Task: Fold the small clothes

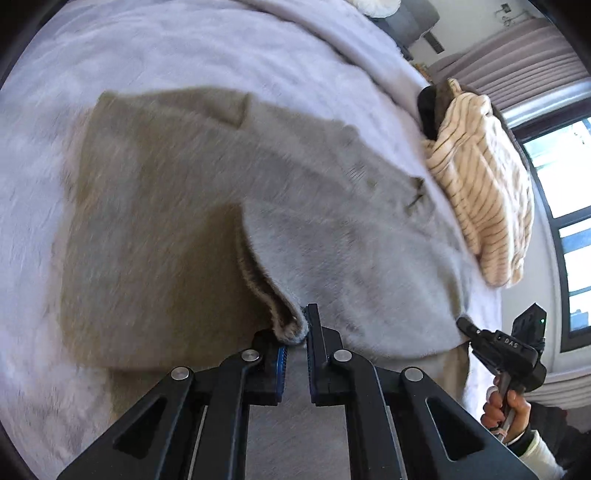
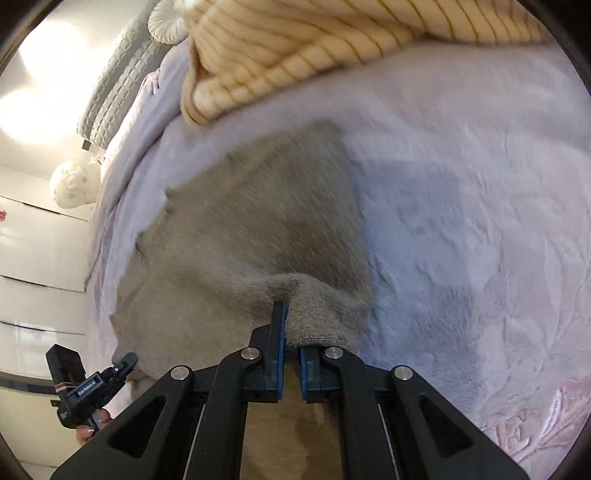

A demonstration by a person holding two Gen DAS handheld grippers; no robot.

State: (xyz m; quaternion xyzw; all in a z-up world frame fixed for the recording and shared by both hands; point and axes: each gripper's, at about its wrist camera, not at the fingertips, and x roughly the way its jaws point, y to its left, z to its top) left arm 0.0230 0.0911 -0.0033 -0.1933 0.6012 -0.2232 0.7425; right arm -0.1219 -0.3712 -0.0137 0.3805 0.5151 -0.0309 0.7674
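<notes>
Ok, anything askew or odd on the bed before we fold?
Nothing damaged or spilled. The grey knit garment lies unevenly on the lilac plush blanket, one edge bunched where both grippers pinch it. A cream striped garment sits heaped, unfolded, at the blanket's far edge.

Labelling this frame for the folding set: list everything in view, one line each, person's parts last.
grey knit garment: one, grey-beige, spread on the blanket, near edge lifted at two places
striped garment: one, cream with thin dark stripes, bunched on the blanket beyond the grey one
dark item: one, black-brown, partly under the striped garment; cannot tell what it is
blanket: one, pale lilac, fluffy, covers the bed
quilted headboard: one, grey, far end of the bed
round cushion: one, white, by the headboard
window: one, dark frame, right edge of the left wrist view
left gripper: black, blue pads, jaws shut on the grey knit garment's edge
right gripper: black, blue pads, jaws shut on a fold of the grey knit garment
hand: on the right gripper's handle
</notes>
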